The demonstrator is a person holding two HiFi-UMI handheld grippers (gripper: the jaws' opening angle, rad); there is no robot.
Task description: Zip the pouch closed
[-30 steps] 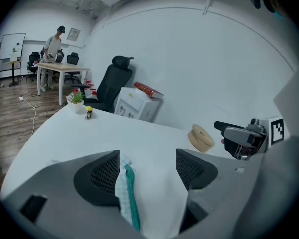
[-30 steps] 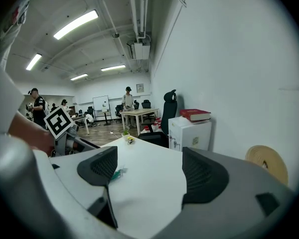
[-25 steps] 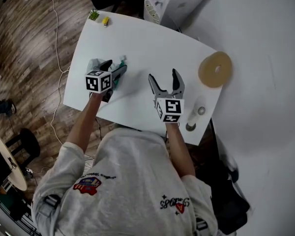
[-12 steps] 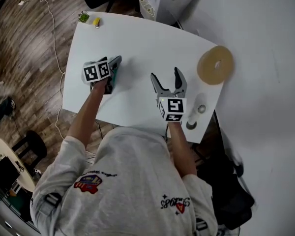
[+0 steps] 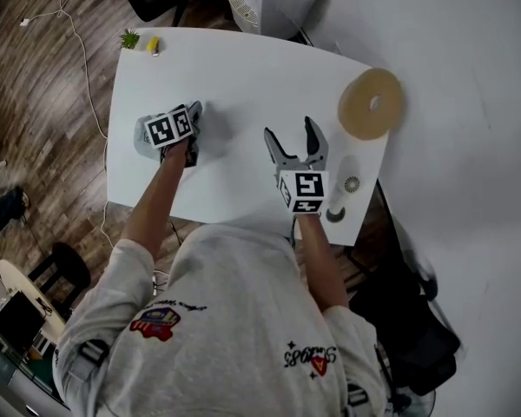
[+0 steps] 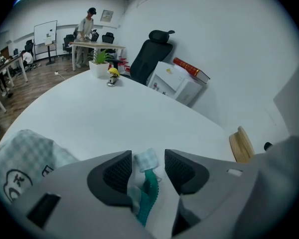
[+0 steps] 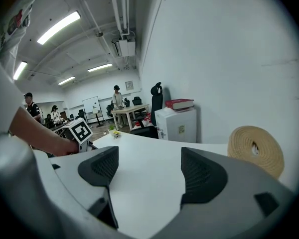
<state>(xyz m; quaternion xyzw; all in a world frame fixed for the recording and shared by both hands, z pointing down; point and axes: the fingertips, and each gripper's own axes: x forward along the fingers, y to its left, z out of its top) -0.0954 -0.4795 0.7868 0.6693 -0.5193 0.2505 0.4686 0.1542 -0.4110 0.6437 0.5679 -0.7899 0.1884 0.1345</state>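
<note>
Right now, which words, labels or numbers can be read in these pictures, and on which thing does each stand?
"SPORTS": on the person's grey sweatshirt.
Script above the red badge on that sweatshirt: too small to read.
Dark print on the checked pouch: cut off, unreadable.
Label on the white box: too blurred to read.
Marker cubes: square patterns only, no words.

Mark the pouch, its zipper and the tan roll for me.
pouch [image 6: 25, 151]: left gripper view, on the checked fabric at left.
zipper [image 6: 150, 188]: left gripper view, on the teal strip, low centre.
tan roll [image 5: 354, 115]: head view, on the flat face beside the hole.
</note>
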